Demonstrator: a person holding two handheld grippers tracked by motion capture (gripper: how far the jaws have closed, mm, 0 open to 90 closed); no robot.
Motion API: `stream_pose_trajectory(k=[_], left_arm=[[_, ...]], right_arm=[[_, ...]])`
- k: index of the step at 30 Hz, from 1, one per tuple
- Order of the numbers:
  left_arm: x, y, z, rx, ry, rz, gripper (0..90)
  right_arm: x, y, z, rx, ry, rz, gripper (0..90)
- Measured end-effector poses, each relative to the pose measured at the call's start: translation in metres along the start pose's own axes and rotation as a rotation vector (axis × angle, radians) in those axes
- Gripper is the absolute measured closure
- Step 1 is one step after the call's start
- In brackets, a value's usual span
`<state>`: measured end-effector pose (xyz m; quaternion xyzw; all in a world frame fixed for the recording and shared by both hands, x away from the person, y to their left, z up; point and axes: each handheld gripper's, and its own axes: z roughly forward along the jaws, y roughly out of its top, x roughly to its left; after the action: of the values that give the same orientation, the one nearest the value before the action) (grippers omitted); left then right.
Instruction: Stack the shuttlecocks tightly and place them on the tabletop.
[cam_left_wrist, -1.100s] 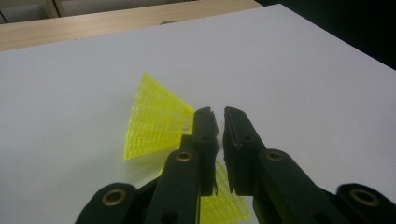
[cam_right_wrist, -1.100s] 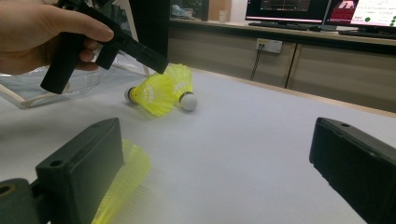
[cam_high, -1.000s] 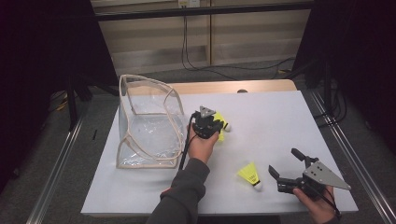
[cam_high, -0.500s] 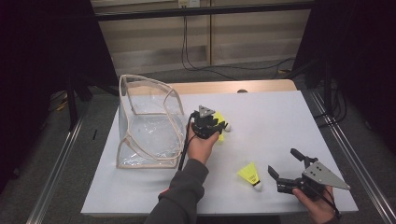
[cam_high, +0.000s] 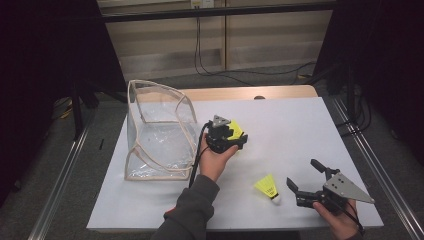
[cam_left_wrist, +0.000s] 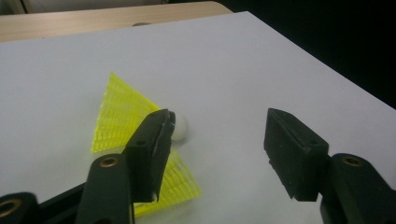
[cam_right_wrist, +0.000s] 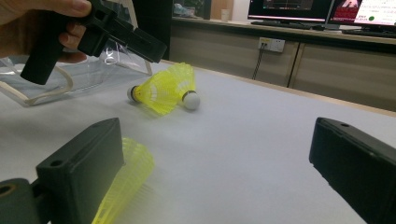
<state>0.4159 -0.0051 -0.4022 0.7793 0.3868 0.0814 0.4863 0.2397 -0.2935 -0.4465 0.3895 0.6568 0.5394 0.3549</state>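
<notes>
High view: above the near table edge, facing forward and down on the white table (cam_high: 300, 130) | Left gripper view: close, low, facing its far right | Right gripper view: low, near right, facing left | Shared: two yellow shuttlecocks (cam_right_wrist: 163, 91) mid-table

No readable text, label, brand or number is showing anywhere on the table or the things on it. At the upper right of the right gripper view, two monitors (cam_right_wrist: 322, 10) are glowing on a counter, their screens carrying lines too small and blurred to make out. A wall socket (cam_right_wrist: 271, 44) below them is bearing no legible marking.
</notes>
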Motion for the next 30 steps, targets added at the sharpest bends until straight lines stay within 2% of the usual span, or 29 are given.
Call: stream_pose_trajectory(k=[3, 5, 9, 22, 25, 30], left_arm=[[-0.001, 0.000, -0.001, 0.014, -0.002, 0.008, 35.0], [-0.003, -0.001, -0.001, 0.028, -0.015, -0.005, 28.6], [-0.007, -0.003, -0.004, 0.037, -0.044, 0.014, 21.7], [-0.013, -0.017, -0.015, 0.038, -0.070, 0.038, 12.9], [-0.013, -0.020, -0.019, 0.030, -0.066, 0.042, 12.2], [-0.015, -0.027, -0.022, 0.047, -0.090, 0.041, 10.7]], right_arm=[[0.000, 0.000, 0.000, -0.001, -0.001, 0.001, 2.3], [0.000, 0.000, 0.000, -0.001, -0.001, 0.004, 2.3], [0.000, 0.000, 0.000, -0.001, 0.000, 0.001, 2.3], [0.000, 0.000, 0.000, 0.002, -0.001, 0.000, 2.3], [0.000, 0.000, 0.000, 0.002, 0.000, 0.002, 2.3], [0.000, 0.000, 0.000, 0.002, 0.001, 0.000, 2.3]])
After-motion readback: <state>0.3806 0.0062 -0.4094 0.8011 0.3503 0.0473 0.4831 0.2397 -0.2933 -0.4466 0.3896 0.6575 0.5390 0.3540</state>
